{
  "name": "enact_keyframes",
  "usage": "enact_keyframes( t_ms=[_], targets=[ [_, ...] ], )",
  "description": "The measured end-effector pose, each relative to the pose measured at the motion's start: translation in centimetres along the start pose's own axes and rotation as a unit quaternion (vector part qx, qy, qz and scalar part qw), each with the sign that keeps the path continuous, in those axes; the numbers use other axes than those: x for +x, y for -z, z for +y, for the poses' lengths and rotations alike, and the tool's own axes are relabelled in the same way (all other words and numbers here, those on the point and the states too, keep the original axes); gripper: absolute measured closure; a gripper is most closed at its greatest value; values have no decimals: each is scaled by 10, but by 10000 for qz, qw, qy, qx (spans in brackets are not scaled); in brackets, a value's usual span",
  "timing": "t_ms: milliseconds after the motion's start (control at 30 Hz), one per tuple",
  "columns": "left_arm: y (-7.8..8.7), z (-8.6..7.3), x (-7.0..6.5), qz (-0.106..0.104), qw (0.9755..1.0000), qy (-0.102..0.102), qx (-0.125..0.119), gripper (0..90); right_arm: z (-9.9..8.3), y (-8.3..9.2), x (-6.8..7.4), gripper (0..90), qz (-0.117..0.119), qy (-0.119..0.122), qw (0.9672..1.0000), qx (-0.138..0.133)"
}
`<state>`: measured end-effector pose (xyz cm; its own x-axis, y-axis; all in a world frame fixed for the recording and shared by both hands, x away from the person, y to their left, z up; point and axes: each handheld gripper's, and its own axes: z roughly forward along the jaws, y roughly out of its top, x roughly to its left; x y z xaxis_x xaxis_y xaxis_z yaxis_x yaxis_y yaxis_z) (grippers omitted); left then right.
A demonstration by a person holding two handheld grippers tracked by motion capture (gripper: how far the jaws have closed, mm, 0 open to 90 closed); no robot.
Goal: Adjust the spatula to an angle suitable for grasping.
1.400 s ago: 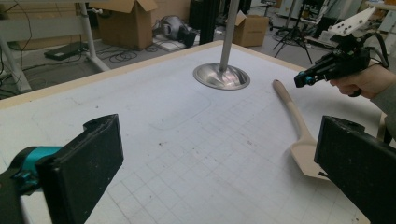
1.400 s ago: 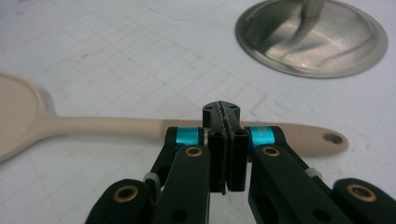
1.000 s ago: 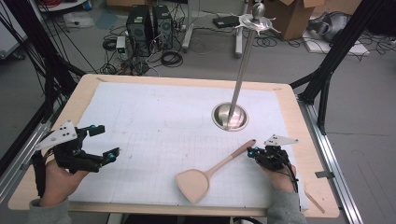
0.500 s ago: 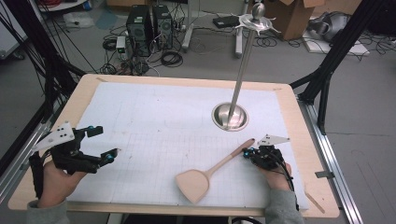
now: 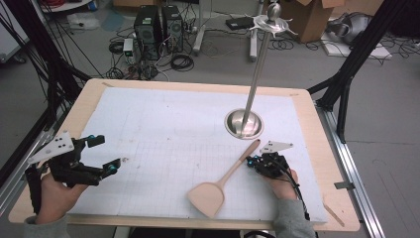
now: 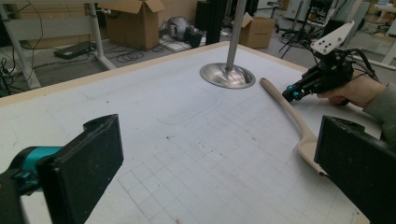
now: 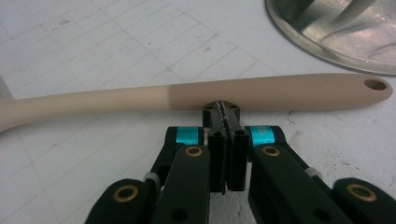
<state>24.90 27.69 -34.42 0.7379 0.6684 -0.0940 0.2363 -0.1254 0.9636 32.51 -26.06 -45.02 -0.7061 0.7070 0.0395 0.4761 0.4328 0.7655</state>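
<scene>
- Now the right gripper [image 5: 253,162], jaws pressed together with nothing between them, sits with its tips right against the handle of the pale wooden spatula [image 5: 223,179]; in the right gripper view the closed tips [image 7: 222,108] meet the handle's near side, a little short of the end with the hanging hole.
- Compared with a second ago, this gripper has slid leftward across the white gridded mat [image 5: 163,134] to the handle, closing what was a small gap.
- Judging by that, the step in hand is a nudge or a press on the handle, not a pick-up, since shut jaws cannot take the handle.
- Meanwhile the spatula lies flat as before, blade toward the near edge, handle pointing far-right toward the round steel base of the upright metal stand [image 5: 243,123], just apart from it.
- Over at the near left, the left gripper [image 5: 101,153] hovers with its jaws wide and empty, about where it was.
</scene>
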Motion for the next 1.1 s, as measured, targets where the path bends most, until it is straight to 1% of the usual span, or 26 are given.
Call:
enact_keyframes(
  t_ms=[167,200,233,300,333,400,467,500,600,667,700,767,833,867,933,967,1100],
  targets=[
    [-1,0,-1,-11,10000,-6,26,17,1,-1,1,900,-7,22,10000,-8],
    [-1,0,-1,-6,10000,-9,21,17,2,1,1,900,-40,16,10000,-27],
    [0,0,0,-11,10000,-10,7,17,3,3,1,900,-61,3,9999,-125],
    [1,0,1,10,10000,4,-8,17,7,9,2,900,39,-126,9992,-369],
    [1,0,1,16,10000,6,-15,17,10,11,5,900,126,-83,9989,-449],
    [1,-1,1,25,10000,16,13,17,18,9,15,900,257,77,9983,-511],
    [2,-1,0,30,10000,0,21,17,27,2,27,900,455,205,9977,-455],
    [2,-1,0,25,10000,-11,28,17,30,-3,34,900,509,316,9973,-412],
    [5,-2,-1,49,10000,-10,11,17,39,-20,53,900,680,532,9961,-174],
    [8,-2,0,74,10000,-3,2,17,43,-30,63,900,785,656,9947,-53],
    [9,-2,0,89,10000,7,-14,17,44,-34,66,900,802,711,9942,5],
    [12,-3,1,114,9999,17,-19,17,45,-38,70,900,797,743,9940,52],
    [13,-4,1,139,9999,33,-25,17,46,-41,71,900,828,659,9943,88],
    [14,-4,1,150,9999,39,-25,17,46,-42,70,900,836,681,9941,108],
    [14,-4,1,152,9999,38,-19,17,46,-43,70,900,876,651,9939,166],
    [13,-4,1,154,9999,30,-22,17,46,-44,70,900,904,642,9936,206],
    [11,-4,1,124,9999,18,-2,17,44,-47,73,900,1026,746,9912,373]
  ],
)
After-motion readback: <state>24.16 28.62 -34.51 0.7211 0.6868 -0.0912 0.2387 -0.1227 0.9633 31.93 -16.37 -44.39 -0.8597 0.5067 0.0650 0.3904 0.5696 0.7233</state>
